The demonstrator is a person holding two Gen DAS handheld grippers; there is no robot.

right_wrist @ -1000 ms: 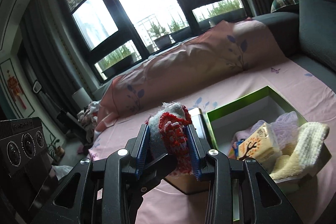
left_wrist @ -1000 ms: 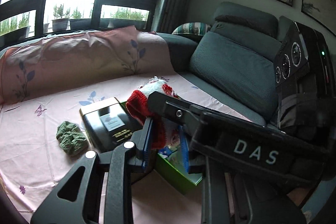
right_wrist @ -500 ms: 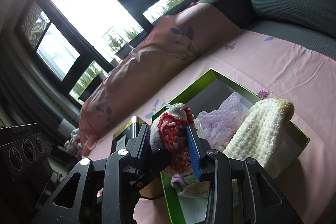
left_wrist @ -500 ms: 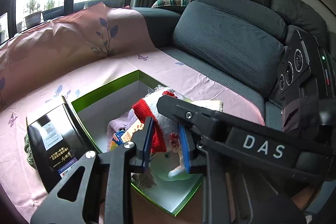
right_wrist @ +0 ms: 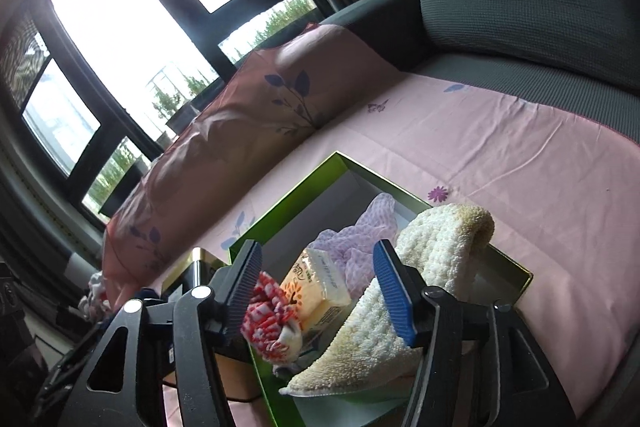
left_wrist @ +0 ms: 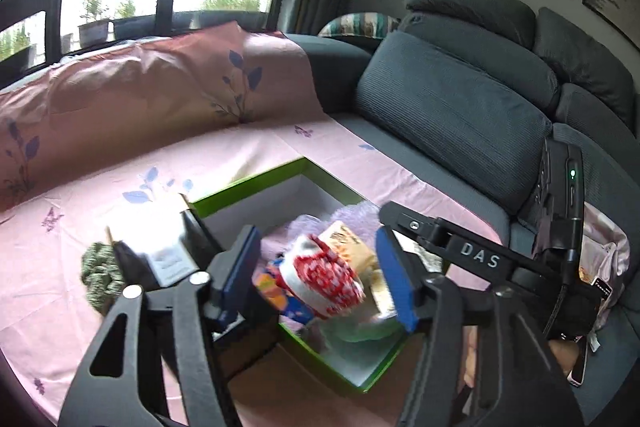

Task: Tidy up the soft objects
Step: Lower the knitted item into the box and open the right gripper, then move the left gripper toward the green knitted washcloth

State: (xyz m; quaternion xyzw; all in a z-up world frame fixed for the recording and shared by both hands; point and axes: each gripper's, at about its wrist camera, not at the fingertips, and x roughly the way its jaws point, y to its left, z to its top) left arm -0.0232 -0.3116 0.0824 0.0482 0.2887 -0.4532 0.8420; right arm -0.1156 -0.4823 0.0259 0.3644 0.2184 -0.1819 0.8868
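Observation:
A red-and-white knitted piece (left_wrist: 324, 279) lies loose over the open green box (left_wrist: 248, 183), on top of the soft things inside. My left gripper (left_wrist: 318, 275) has its jaws opening, and a gap shows between the piece and each blue pad. In the right wrist view the same knitted piece (right_wrist: 268, 323) sags beside the left pad of my right gripper (right_wrist: 320, 287), whose jaws are also opening wide. The green box (right_wrist: 288, 195) also holds a cream knitted piece (right_wrist: 440, 251), a lilac cloth (right_wrist: 360, 239) and a tissue pack (right_wrist: 316, 283).
A green knitted lump (left_wrist: 100, 275) lies on the pink sheet (left_wrist: 100, 187) left of a black box (left_wrist: 160, 259) that stands against the green box. Grey sofa cushions (left_wrist: 452, 123) rise at the right. The right gripper's body (left_wrist: 480, 259) crosses the left view.
Both grippers held the red-and-white knitted piece between their pads. Now both sets of jaws have spread and the piece has dropped out of the grip onto the box's contents.

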